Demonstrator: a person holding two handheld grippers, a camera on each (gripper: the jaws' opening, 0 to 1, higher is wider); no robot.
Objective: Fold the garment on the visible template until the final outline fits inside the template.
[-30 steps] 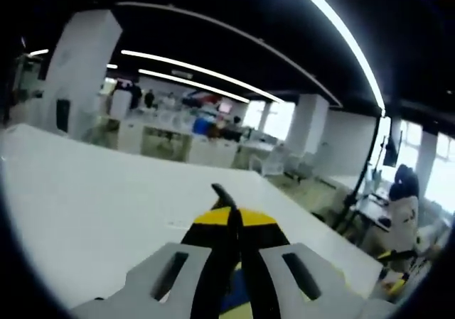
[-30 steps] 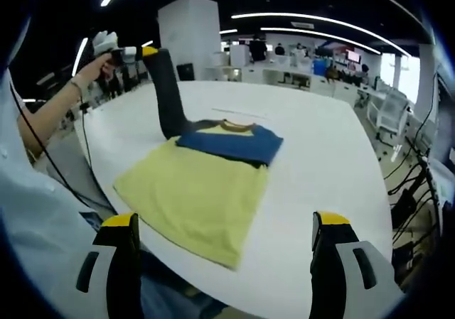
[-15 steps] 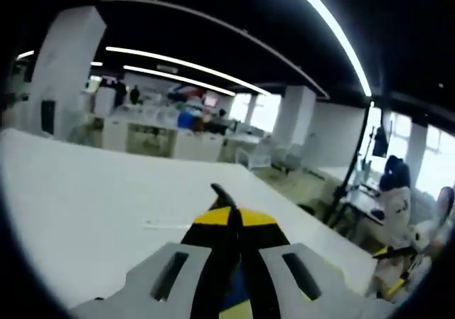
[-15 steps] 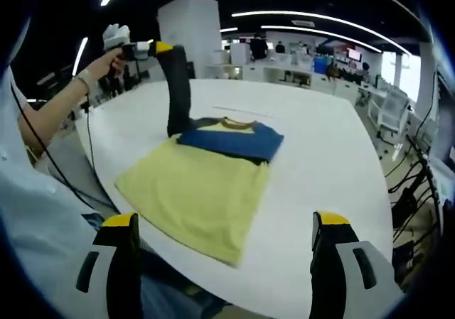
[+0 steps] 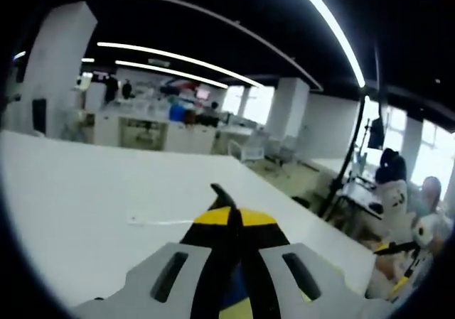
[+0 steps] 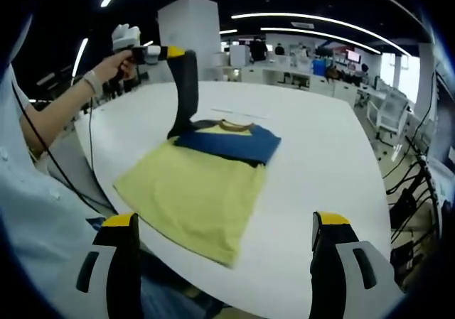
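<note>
Landmark: table (image 6: 320, 163), white, round-edged.

Shirt (image 6: 192, 191) lies flat on the table, toward the edge nearest the right gripper. Body is yellow, collar end away from the camera. A blue sleeve (image 6: 227, 143) is already folded across the chest, just below the collar. Lower hem reaches close to the near table edge.

Left gripper (image 6: 170, 52), seen in the right gripper view, is held up above the table's far-left side by a hand (image 6: 117, 63). Jaws are clenched on the dark sleeve (image 6: 186, 92), which hangs as a taut strip from the yellow tips down to the shirt's shoulder, left of the collar.

In the left gripper view the left gripper (image 5: 229, 216) shows its jaws pressed together, with a dark cloth tip sticking out above them and blue and yellow fabric between the bases. Beyond it is bare table (image 5: 78, 191) with a short pale strip (image 5: 153, 222) lying on it, maybe tape, can't tell.

Right gripper (image 6: 224, 244) hangs over the near table edge, above the shirt's hem. Jaws are wide apart, nothing between them, not touching the cloth.

No template outline is discernible on the table.
</note>
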